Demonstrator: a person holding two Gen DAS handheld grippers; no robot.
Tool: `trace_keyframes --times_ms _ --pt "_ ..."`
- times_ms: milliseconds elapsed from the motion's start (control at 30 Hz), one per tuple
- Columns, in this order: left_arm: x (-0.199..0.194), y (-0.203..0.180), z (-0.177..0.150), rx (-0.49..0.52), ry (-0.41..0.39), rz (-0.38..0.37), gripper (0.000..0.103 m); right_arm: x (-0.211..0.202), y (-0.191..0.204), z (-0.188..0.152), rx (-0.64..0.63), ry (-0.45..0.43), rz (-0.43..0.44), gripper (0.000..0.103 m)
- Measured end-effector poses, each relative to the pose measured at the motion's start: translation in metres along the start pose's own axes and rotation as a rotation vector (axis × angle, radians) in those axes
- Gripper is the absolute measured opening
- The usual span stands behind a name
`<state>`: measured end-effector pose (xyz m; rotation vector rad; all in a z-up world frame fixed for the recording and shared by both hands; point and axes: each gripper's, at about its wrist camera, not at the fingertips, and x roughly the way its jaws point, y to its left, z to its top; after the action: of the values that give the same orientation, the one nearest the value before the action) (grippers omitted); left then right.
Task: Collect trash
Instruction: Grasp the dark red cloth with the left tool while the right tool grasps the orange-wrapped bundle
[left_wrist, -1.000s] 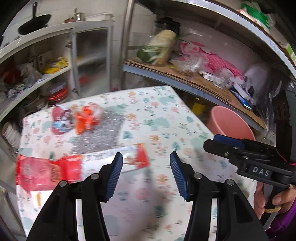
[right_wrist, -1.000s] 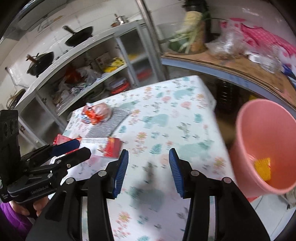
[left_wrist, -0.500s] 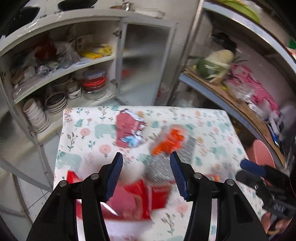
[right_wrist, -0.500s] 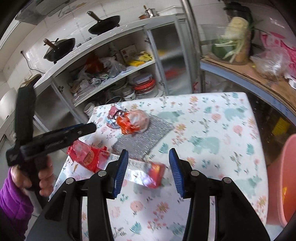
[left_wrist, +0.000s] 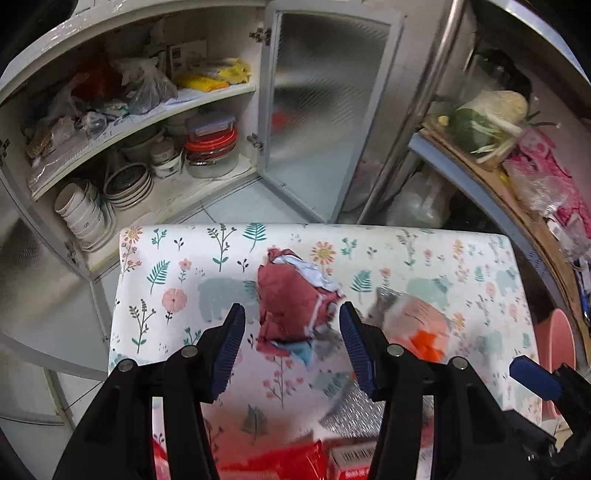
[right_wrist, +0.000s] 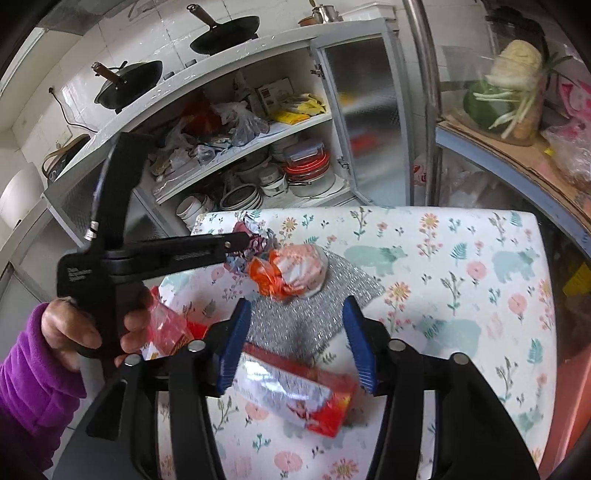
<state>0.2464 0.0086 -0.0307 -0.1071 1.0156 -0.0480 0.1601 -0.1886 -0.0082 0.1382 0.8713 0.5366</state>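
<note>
A crumpled dark red wrapper (left_wrist: 291, 302) lies on the flowered table, between the open jaws of my left gripper (left_wrist: 291, 347), which hovers just above it. An orange-and-white crumpled bag (left_wrist: 417, 325) (right_wrist: 291, 269) lies to its right on a silver sheet (right_wrist: 306, 314). A red-and-silver packet (right_wrist: 295, 391) lies under my open, empty right gripper (right_wrist: 295, 343). Another red wrapper (right_wrist: 166, 328) lies at the table's left edge. The left gripper also shows in the right wrist view (right_wrist: 240, 238), over the dark red wrapper.
A pink bucket (left_wrist: 554, 343) (right_wrist: 572, 406) stands on the floor right of the table (right_wrist: 480, 295). An open cupboard (left_wrist: 147, 147) with bowls stands behind the table. A cluttered shelf (left_wrist: 498, 177) runs along the right.
Both grippers swung left from the pink bucket toward the table. The left gripper moved forward over the dark red wrapper; the right one came over the red-and-silver packet.
</note>
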Motion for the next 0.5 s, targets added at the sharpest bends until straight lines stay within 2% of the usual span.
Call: trace_keyframes --times_ms 167,233,500 --pt "0.014 0.005 0.001 -0.02 0.027 -0.008 0.046 0.022 0.003 0.012 0.003 0.036 0.016 0.054" --pt "0.014 0.007 0.0 -0.028 0.013 -0.03 0.036 0.031 0.004 0.016 0.004 0.049 0.015 0.054" --pt "-0.007 0.011 -0.007 -0.023 -0.062 -0.069 0.027 0.064 0.003 0.023 0.013 0.106 -0.004 0.054"
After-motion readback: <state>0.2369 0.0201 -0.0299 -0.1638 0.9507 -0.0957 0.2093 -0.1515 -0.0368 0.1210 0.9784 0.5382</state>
